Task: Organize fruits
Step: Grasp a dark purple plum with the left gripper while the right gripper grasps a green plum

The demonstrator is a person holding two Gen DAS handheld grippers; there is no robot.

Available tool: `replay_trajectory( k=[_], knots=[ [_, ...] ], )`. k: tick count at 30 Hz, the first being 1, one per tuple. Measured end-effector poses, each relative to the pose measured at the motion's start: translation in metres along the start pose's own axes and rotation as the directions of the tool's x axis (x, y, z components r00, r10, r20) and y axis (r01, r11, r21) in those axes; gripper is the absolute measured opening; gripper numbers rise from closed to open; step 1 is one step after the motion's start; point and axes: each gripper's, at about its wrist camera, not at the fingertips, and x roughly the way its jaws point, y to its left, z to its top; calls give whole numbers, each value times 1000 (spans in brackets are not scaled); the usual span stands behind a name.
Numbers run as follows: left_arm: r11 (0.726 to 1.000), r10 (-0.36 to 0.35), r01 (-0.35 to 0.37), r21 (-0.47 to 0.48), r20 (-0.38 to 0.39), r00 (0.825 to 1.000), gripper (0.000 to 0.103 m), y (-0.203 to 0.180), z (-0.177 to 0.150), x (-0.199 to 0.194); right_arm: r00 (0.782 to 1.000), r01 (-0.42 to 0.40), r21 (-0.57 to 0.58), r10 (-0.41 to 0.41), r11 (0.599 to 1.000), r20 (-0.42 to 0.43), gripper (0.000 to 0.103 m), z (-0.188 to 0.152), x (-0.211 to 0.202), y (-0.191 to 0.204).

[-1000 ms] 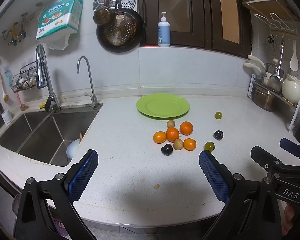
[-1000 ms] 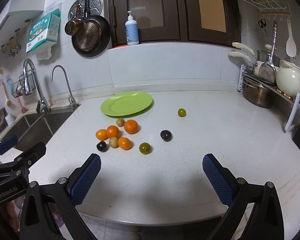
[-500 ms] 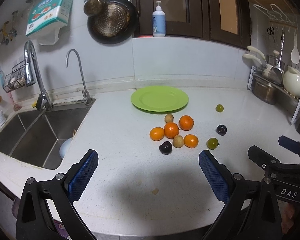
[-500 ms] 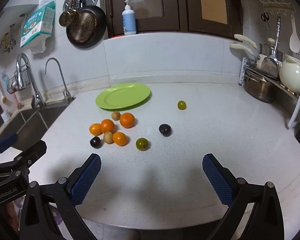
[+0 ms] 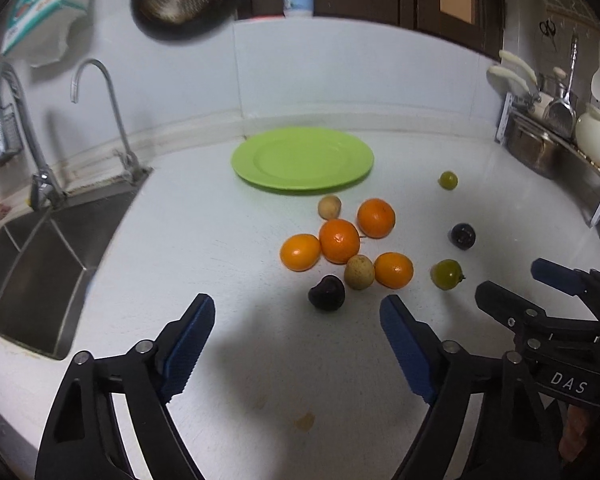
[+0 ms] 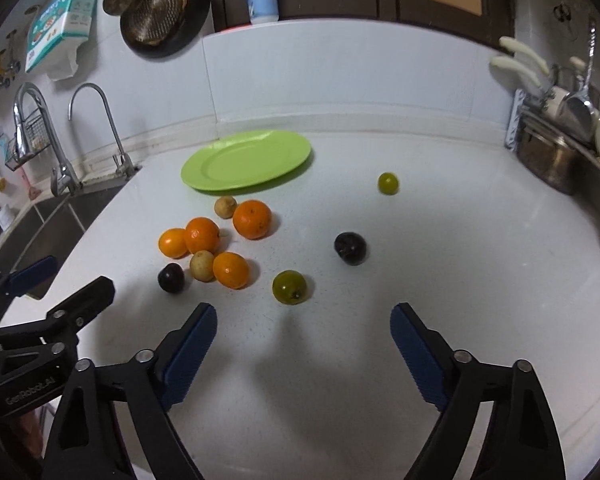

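The left gripper (image 5: 298, 320) and right gripper (image 6: 303, 326) hover over the white surface (image 6: 440, 280), jaws closing on nothing. Loose fruits (image 5: 339, 240) lie just before the empty green plate (image 5: 302, 159).

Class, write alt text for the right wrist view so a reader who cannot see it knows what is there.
Ten small fruits lie loose on a white counter in front of an empty green plate: four oranges, two tan, two dark, two green. The right tool is closing on nothing just short of them; the left tool shows at the left edge.
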Motion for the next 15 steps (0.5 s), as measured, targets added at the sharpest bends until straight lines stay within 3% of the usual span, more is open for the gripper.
replay_trajectory(
  k=[15],
  knots=[
    [995,-94,97,15,-140,986,52,-5,10,58,989,-72,15,73,997,-128,57,14,59,1]
  ],
)
